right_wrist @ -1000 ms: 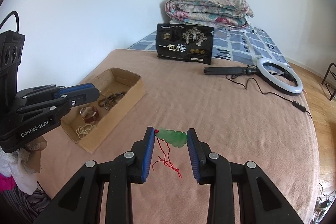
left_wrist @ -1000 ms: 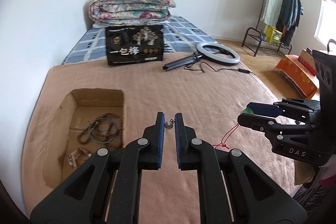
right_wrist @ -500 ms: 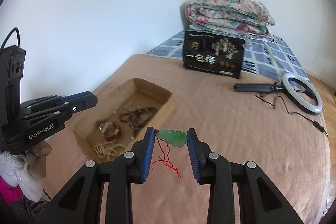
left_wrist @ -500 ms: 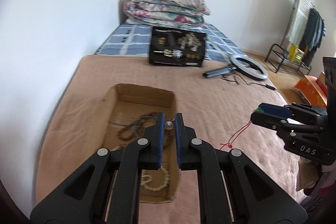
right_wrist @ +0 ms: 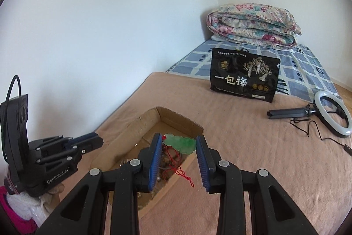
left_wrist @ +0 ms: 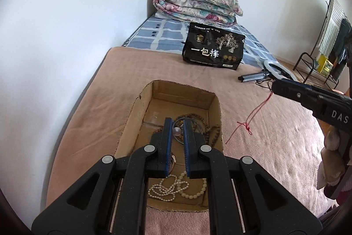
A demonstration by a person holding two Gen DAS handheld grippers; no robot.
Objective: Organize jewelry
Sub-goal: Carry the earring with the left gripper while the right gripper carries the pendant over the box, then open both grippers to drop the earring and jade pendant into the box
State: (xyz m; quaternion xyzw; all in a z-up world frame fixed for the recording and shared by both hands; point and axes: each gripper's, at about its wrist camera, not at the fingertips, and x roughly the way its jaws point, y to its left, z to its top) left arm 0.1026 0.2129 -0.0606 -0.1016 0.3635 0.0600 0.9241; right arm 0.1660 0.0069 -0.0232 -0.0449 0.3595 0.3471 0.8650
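Left wrist view puts your left gripper (left_wrist: 175, 127) right over the cardboard box (left_wrist: 214, 107), its fingers narrowed onto a small pale bead (left_wrist: 177, 130) pinched between the blue pads. The box's long axis runs straight away from you along those fingers, so the bead already sits above the box floor. Nearest you in the box lie the white pearl strands (left_wrist: 169, 187); further in, under and beyond the fingertips, the brown bead necklaces (left_wrist: 206, 127) are tangled with a dark bangle. A straight drop would probably land the bead in that middle pile.

Right wrist view shows your right gripper (right_wrist: 179, 142) holding the green jade pendant (right_wrist: 181, 143) across its fingers, long axis sideways between the pads, with the red cord (right_wrist: 176, 165) hanging below. It hovers above the box's right-hand rim, not clearly over the interior, so the box lies down and to the left of those fingers. Your left gripper is the better placed of the two for a release; the right likely needs to shift leftward first, or the trailing cord may fall outside the wall onto the pink blanket (right_wrist: 264, 147).

Well beyond on the bed stand the black bag (right_wrist: 244, 78) and ring light (right_wrist: 332, 116).
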